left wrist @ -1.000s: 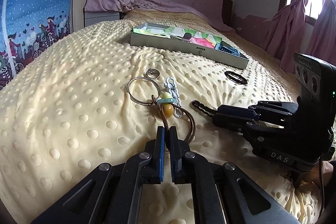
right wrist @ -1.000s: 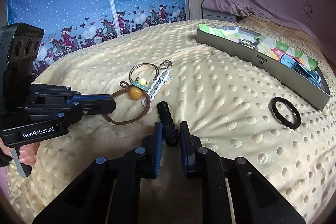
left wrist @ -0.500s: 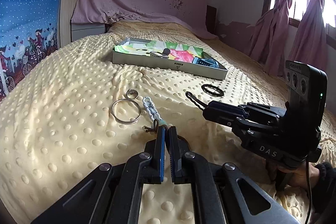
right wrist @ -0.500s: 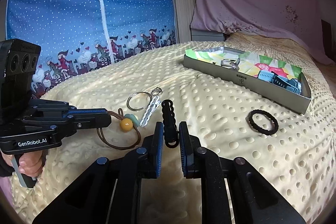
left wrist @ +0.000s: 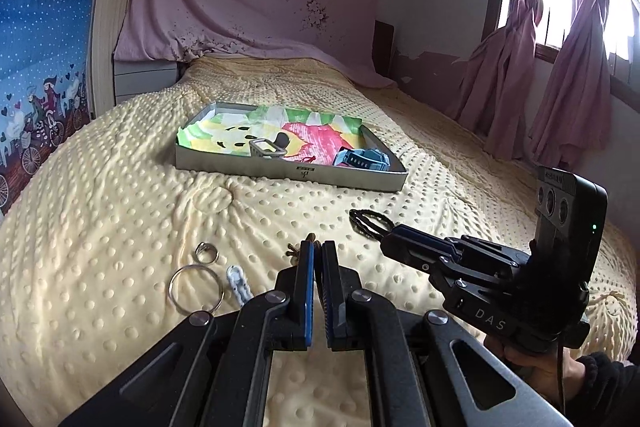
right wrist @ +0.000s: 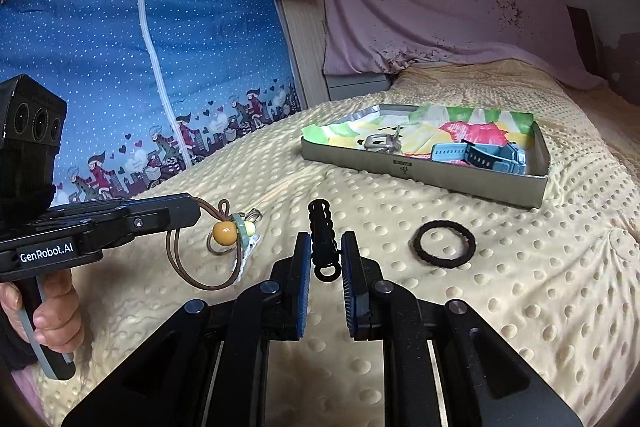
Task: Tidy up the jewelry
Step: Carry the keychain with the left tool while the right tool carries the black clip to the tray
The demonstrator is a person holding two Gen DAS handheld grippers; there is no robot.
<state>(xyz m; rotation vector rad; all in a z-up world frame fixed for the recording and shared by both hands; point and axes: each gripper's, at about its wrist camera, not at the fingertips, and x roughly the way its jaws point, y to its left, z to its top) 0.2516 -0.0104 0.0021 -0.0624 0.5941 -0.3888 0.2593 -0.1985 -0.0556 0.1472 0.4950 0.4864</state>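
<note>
Bed cover (left wrist: 120,211) soft cream cloth, raised dots, matt. Tray (left wrist: 288,171) grey card or metal, cannot tell which, lined with printed paper. Key ring (left wrist: 195,290) shiny metal. Hair tie (right wrist: 444,245) matt black fabric. Bead (right wrist: 223,231) glossy amber on a smooth brown cord (right wrist: 208,281). Curtains (left wrist: 568,75) pink cloth.

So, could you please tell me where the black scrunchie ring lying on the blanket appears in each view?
Left wrist: black scrunchie ring, centre-right, partly behind the right gripper.
Right wrist: right of centre, fully visible.
Shared landmark: the grey tray, just beyond it.
</note>
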